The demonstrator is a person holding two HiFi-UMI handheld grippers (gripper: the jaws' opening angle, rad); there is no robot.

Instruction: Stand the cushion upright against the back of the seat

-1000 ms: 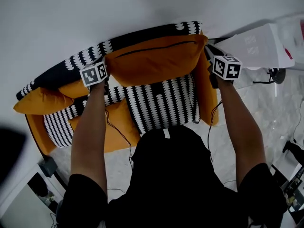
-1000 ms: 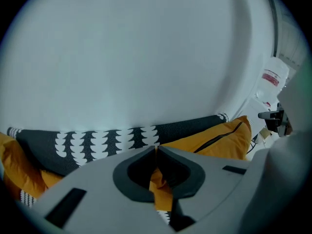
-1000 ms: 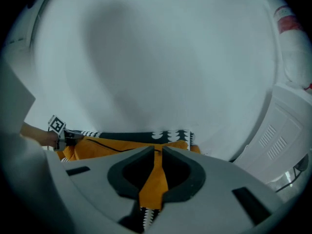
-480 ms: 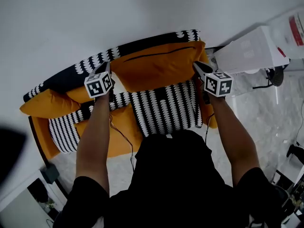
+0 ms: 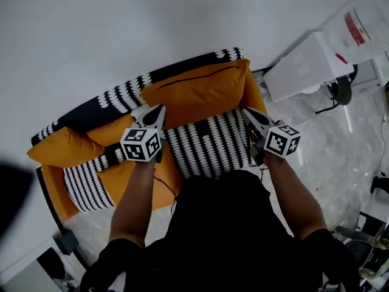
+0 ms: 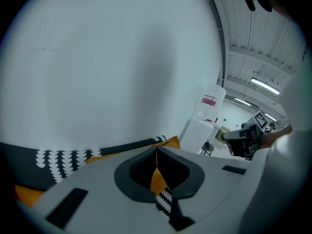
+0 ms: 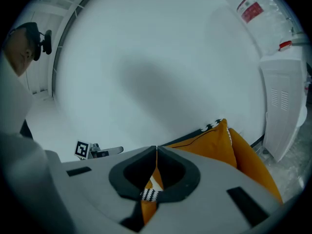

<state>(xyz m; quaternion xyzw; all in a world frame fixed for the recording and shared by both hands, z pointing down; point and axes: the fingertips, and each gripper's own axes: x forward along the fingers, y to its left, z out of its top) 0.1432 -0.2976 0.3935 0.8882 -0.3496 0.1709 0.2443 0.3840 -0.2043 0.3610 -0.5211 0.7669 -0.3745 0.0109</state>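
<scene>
Orange zippered cushion [image 5: 203, 93], patterned sofa [image 5: 121, 95]

A staged living-room corner inside a large lab or studio hall: a patterned sofa [image 5: 118, 95] stands against a bare white wall [image 5: 121, 29] on a pale marbled floor [image 5: 340, 154], with a white boxy appliance [image 5: 301, 66] beside it and strip lights [image 6: 265, 86] on an exposed, beamed ceiling [image 6: 253, 50] beyond
</scene>
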